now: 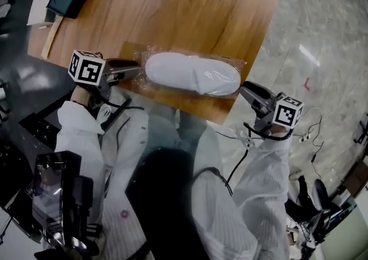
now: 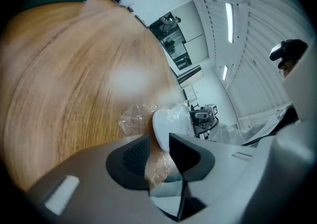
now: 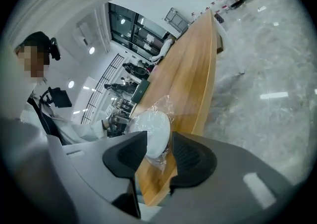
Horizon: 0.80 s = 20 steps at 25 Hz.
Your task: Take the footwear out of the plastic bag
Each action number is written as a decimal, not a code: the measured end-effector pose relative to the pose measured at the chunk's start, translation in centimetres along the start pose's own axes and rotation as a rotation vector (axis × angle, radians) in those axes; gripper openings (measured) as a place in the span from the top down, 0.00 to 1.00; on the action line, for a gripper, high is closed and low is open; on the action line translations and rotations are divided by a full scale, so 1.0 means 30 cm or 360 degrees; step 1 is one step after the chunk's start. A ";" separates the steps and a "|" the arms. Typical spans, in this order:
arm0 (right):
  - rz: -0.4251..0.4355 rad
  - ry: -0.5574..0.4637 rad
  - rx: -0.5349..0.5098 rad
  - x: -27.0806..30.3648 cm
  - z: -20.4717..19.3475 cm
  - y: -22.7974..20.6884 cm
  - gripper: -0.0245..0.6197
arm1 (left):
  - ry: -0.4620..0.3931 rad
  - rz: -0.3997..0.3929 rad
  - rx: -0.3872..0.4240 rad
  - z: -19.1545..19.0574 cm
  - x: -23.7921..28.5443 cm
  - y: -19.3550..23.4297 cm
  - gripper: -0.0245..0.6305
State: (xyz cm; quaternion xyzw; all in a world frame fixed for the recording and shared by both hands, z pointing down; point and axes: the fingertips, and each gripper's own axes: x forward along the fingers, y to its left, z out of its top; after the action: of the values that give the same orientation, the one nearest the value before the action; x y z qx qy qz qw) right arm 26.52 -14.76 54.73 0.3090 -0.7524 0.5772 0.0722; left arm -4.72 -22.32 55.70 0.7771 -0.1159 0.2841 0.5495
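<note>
We have one gripper at each end of the bagged slipper, whose long axis runs from one gripper to the other.

The white slipper (image 1: 192, 73) lies inside the clear plastic bag (image 1: 136, 62) on the wooden table (image 1: 172, 6), along its near edge. The left gripper (image 1: 137, 70) sits at the bag's left end, jaws drawn to a narrow gap with crinkled film pinched between them. The right gripper (image 1: 244, 88) meets the right end with jaws partly apart, the bag's tip only just entering the gap, so we judge it not yet gripping. We cannot make out which end of the bag is open, and glare hides the slipper's outline.
</note>
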 end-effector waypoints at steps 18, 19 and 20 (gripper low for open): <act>0.0314 0.0136 0.0232 0.074 -0.041 0.015 0.72 | 0.0255 -0.0303 -0.0133 -0.029 0.145 -0.044 0.75; 0.0328 0.0142 0.0245 0.072 -0.042 0.018 0.72 | 0.0244 -0.0322 -0.0156 -0.027 0.145 -0.045 0.75; 0.0341 0.0148 0.0251 0.071 -0.044 0.023 0.74 | 0.0232 -0.0342 -0.0186 -0.026 0.144 -0.048 0.75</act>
State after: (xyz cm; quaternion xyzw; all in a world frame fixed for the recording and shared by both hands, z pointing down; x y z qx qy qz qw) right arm 24.12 -14.27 55.57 0.2045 -0.7292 0.6527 0.0204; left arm -0.75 -20.50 57.22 0.7289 -0.0081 0.2721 0.6281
